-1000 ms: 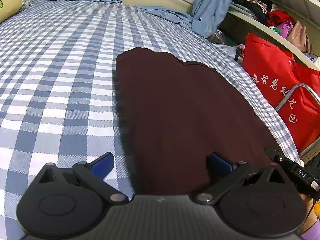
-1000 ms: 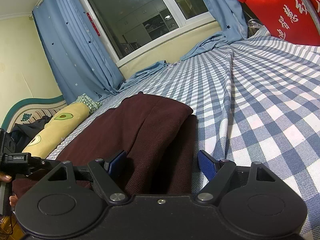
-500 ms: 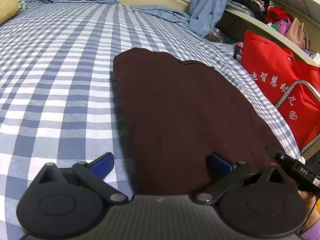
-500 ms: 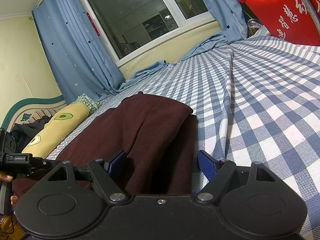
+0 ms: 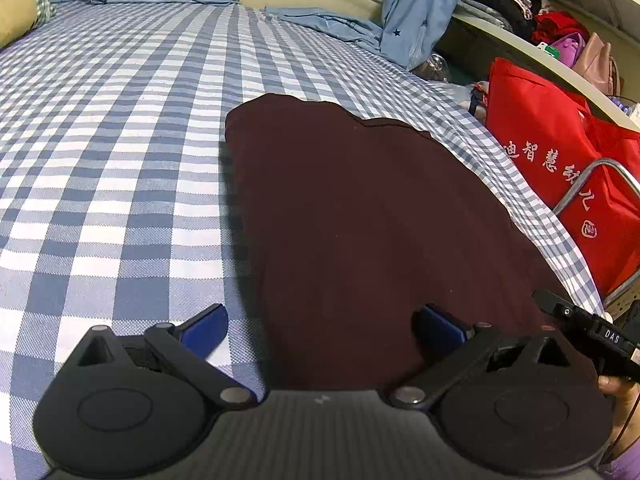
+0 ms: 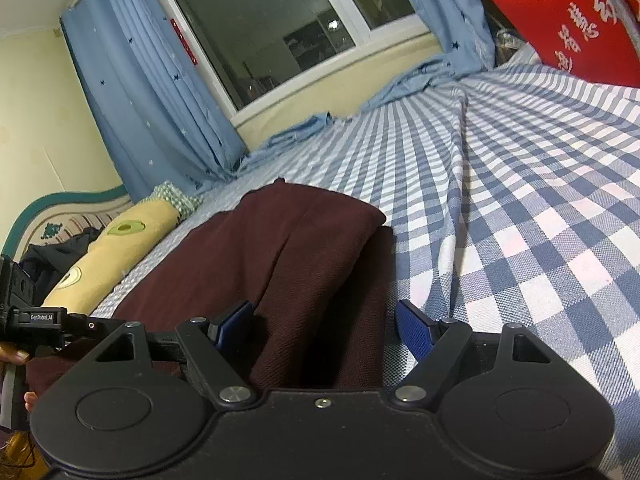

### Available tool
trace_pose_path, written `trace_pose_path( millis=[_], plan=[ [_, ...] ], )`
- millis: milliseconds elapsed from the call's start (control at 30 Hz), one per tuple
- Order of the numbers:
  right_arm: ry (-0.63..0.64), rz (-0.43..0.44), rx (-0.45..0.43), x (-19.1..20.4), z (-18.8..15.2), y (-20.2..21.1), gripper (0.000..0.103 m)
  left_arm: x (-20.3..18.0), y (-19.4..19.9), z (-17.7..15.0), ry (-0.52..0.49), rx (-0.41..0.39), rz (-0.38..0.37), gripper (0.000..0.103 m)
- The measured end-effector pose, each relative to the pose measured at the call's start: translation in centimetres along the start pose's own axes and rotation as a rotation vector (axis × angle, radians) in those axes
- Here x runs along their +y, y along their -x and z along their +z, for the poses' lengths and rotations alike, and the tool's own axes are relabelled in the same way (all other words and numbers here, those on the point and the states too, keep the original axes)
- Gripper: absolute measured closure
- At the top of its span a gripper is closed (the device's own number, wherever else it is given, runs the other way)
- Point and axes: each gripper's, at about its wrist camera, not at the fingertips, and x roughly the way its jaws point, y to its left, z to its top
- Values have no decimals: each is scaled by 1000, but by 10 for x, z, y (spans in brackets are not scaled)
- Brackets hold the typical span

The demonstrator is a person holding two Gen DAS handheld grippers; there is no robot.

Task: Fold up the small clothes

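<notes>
Left wrist view: my left gripper [image 5: 324, 326] sits low over the near end of the dark maroon garment [image 5: 360, 216], fingers spread wide, nothing between them gripped. Its left blue pad [image 5: 204, 326] is over bare checked bedsheet [image 5: 112, 140], just off the garment's left edge; the other pad is over the cloth. The garment lies flat on the sheet, long axis running away from me, far end rounded with a small notch. A red bag with white characters [image 5: 560, 168] stands beside the bed on the right, with a metal frame [image 5: 592, 184] against it. My right gripper's body pokes in at the lower right edge.

Right wrist view: my right gripper [image 6: 324, 326] is also spread apart, straddling the garment's [image 6: 296, 248] near edge. A folded upper layer lies over a lower one, with a crease running between the pads. One pad [image 6: 414, 330] is right at the cloth's edge, by the sheet [image 6: 520, 200]. A yellow avocado-print pillow [image 6: 116, 252] lies beyond the garment on the left, with blue curtains [image 6: 152, 92] and a dark window [image 6: 280, 20] behind.
</notes>
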Motion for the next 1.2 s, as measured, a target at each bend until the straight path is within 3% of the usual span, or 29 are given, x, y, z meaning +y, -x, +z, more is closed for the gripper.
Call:
trace_pose_path(
  millis=[200,400,467,500,600,800,833,900,967,1067,1200],
  plan=[
    [-83,19,102,-8,27,-9,18,1,-1,1,-3,1,-8,0],
    [18,-49,112,8,26,-15,19,2,-1,0,-14,0,-13,0],
    [32,-87,92,11,22,-13,27,2,-2,0,-20,0,-13,0],
    [28,-109,80,12,19,-12,36,1,-2,0,-22,0,-13,0],
    [-13,-89,65,11,14,-10,56,0,-2,0,-26,4,-11,0],
    [19,-111,44,24,7,-9,74,1,-3,2,-24,13,-19,2],
    [43,-124,40,29,6,-9,76,2,-3,2,-22,13,-23,3],
    [111,-151,32,41,6,-8,80,2,-3,3,-10,15,-54,21],
    [193,-189,22,56,4,-9,83,5,-4,4,31,25,-91,31],
    [316,-244,3,77,0,-11,86,4,-2,5,55,7,-58,50],
    [332,-244,-50,90,1,-6,88,-5,7,11,39,-25,-33,68]
  ],
)
